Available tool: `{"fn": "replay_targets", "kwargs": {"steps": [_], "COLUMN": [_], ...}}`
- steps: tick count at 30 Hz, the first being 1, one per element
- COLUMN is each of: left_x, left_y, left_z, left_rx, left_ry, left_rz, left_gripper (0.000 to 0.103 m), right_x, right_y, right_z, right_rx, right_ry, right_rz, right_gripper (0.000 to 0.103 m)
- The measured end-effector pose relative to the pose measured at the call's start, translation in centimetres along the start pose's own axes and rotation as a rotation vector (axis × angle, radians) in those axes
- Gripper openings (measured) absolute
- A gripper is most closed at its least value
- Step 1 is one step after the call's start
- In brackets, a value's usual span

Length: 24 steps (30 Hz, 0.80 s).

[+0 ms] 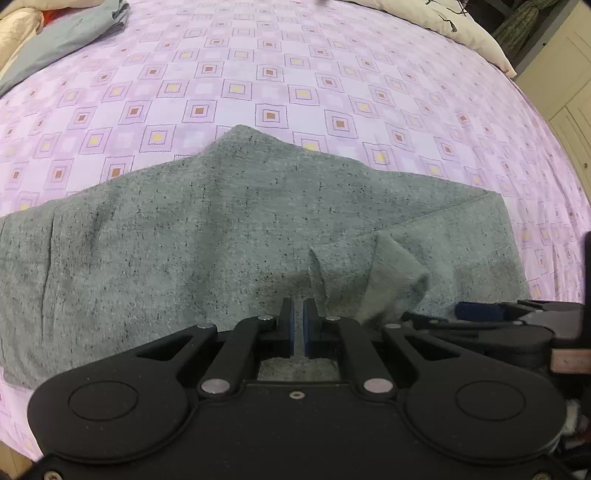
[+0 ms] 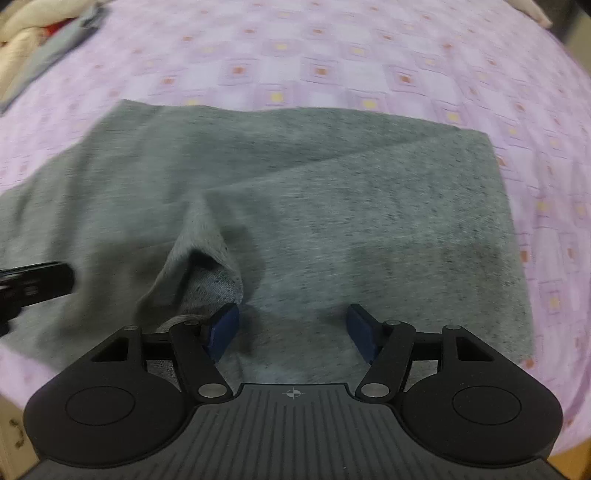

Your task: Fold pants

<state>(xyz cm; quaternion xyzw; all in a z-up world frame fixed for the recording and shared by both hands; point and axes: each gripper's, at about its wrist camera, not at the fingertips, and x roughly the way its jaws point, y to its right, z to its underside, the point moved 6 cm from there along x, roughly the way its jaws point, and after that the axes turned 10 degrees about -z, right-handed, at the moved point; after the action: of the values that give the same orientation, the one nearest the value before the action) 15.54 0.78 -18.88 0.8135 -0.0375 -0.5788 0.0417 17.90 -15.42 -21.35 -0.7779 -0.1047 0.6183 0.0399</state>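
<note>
Though blurred, pants beneath parted right gripper.

The pants lie flat on the bed. A small fold sticks up near their front edge, between the two grippers. Far back on the left lies a blanket. A pillow sits far back on the right.

Your left wrist cam sits low and close over the near edge of the grey pants, looking forward across the purple checked bedsheet toward the pillow. Your right wrist cam faces the same way from just to the right. Both share the raised fold, blue-grey cloth far left.
</note>
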Motion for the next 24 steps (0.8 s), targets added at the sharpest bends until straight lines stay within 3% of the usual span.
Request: {"fn": "replay_targets", "kwargs": {"steps": [4,6,9,13,16,20,24], "left_x": [0.6,0.6,0.1,-0.1,1.5,4.8,5.8], "left_y": [0.4,0.4,0.5,1.3,2.0,2.8,3.1], "left_z": [-0.1,-0.3,-0.9,-1.9,-2.2,-1.9,-1.8], "left_rx": [-0.028,-0.054,-0.089,-0.092,-0.098,-0.08,-0.07], "left_ry": [-0.017,-0.016,0.008,0.03,-0.014,-0.113,-0.11], "left_rz": [-0.013,-0.02,-0.006,0.054,0.092,0.051,0.058], "left_gripper": [0.011,0.011,0.011,0.011,0.011,0.011,0.011], "right_x": [-3.1,-4.5,-5.5,-5.6,-5.4,-5.5,-5.5], "right_y": [-1.1,-1.5,-1.5,-0.7,0.2,1.3,2.5], "right_z": [0.7,1.1,1.2,0.8,0.8,0.7,0.8], "right_rx": [-0.037,-0.09,-0.157,-0.152,-0.127,-0.095,-0.073], "right_ry": [0.082,0.11,0.135,0.151,0.148,0.15,0.142], "right_rz": [-0.204,-0.241,-0.204,-0.183,-0.181,-0.164,-0.154], "right_gripper": [0.062,0.062,0.061,0.06,0.059,0.058,0.058]}}
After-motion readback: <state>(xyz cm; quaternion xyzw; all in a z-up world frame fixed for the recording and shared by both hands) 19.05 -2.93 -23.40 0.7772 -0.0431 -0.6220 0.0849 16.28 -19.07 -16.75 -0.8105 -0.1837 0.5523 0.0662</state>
